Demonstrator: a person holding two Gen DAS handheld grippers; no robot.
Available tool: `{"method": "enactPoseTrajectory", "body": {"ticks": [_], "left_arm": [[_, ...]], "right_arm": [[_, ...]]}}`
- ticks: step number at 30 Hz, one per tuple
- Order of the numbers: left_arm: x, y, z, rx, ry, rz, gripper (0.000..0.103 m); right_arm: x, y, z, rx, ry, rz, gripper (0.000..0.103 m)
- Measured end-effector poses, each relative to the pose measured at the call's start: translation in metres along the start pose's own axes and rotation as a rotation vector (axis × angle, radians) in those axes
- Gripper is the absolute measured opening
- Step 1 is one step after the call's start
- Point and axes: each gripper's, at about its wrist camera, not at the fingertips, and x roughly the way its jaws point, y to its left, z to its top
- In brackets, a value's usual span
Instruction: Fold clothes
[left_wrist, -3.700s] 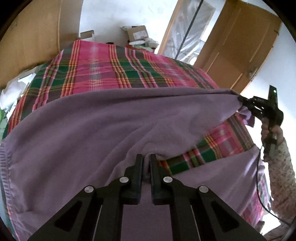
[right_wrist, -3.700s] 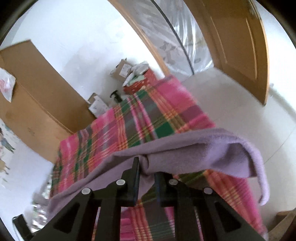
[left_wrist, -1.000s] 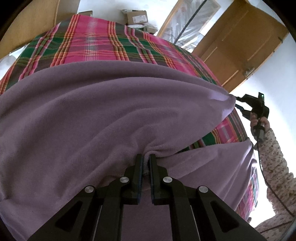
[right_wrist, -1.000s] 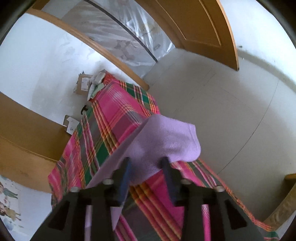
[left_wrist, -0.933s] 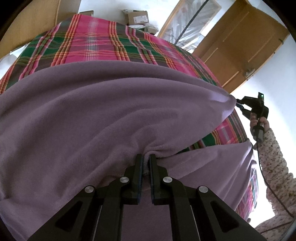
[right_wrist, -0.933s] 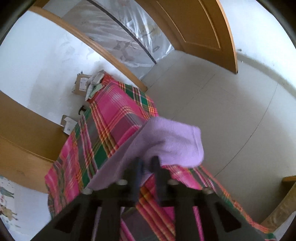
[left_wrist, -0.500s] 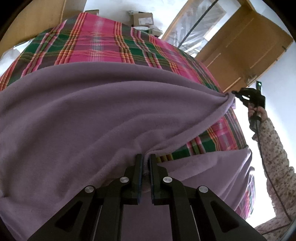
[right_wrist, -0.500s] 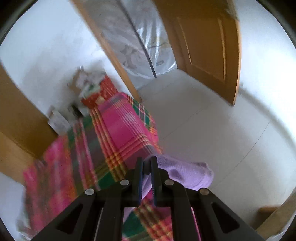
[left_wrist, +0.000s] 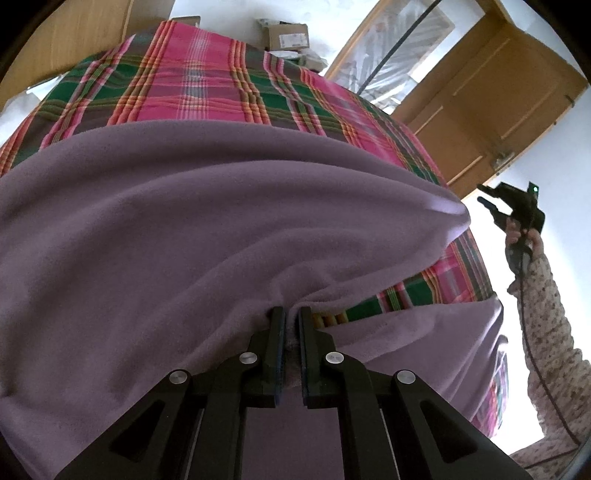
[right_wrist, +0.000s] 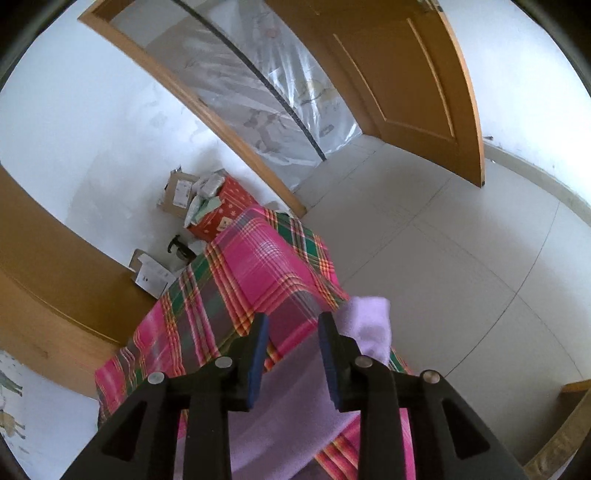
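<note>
While left gripper (left_wrist: 290, 314) pinches purple cloth (left_wrist: 184, 221), right gripper (right_wrist: 290, 321) gapes empty; box (right_wrist: 179, 192) contents unclear.

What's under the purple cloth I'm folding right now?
The purple cloth lies over a pink-and-green plaid bedspread, which shows past its far edge and in a gap beside the left gripper. Whatever else lies beneath the cloth is covered.
</note>
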Motion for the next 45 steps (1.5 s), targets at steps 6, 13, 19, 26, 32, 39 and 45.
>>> {"method": "enactPoseTrajectory", "body": {"ticks": [6,13,19,26,32,39,45], "left_arm": [[0.0,0.002,-0.001,-0.008,-0.005,-0.007,0.007],[-0.001,0.002,-0.002,-0.007,-0.004,-0.004,0.007],[-0.002,0.003,-0.002,-0.016,-0.013,-0.01,0.007],[-0.009,0.009,0.0,-0.062,-0.047,-0.032,0.007],[-0.007,0.017,0.0,-0.1,-0.04,-0.039,0.007],[-0.003,0.019,0.002,-0.107,-0.033,-0.039,0.007],[-0.002,0.017,0.003,-0.112,-0.035,-0.039,0.007]], "right_arm": [[0.003,-0.042,-0.024,0.108,0.116,-0.026,0.03],[0.023,-0.057,-0.037,0.181,0.146,0.03,0.029],[0.018,-0.032,-0.023,0.09,0.072,0.007,0.007],[0.027,0.038,0.001,-0.111,0.037,-0.091,0.007],[0.073,0.094,0.003,-0.268,0.068,-0.158,0.007],[0.106,0.106,0.005,-0.328,0.185,-0.141,0.016],[0.062,0.097,0.021,-0.275,0.066,-0.054,0.031]]}}
